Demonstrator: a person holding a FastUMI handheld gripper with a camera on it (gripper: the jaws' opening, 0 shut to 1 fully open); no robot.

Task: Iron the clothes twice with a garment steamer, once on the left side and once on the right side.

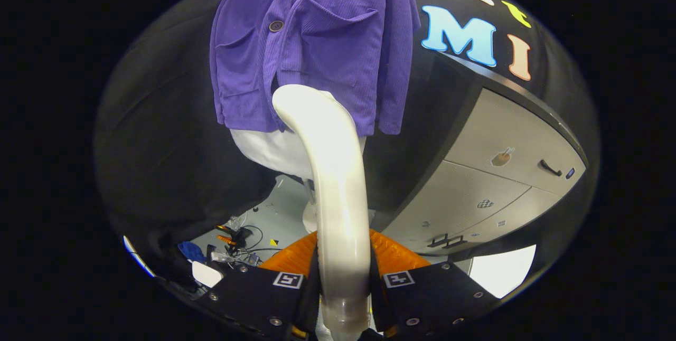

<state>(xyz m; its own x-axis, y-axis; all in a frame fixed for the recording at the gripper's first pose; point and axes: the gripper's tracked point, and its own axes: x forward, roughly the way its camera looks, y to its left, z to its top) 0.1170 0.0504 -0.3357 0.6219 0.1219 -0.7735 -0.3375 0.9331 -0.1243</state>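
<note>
A purple corduroy shirt (311,45) with a dark button and chest pockets hangs on a white mannequin torso (269,148) ahead of me. My gripper (343,283) is shut on the white curved handle of the garment steamer (330,172), which rises between the fingers. The steamer's head curves forward and meets the shirt near its lower hem, at the front placket, slightly on the right panel. Whether the head touches the cloth I cannot tell.
A grey cabinet (501,172) with dark handles stands to the right of the mannequin. On the floor below left lie cables (245,240) and small bits of clutter. Black cloth walls close in behind and to the left.
</note>
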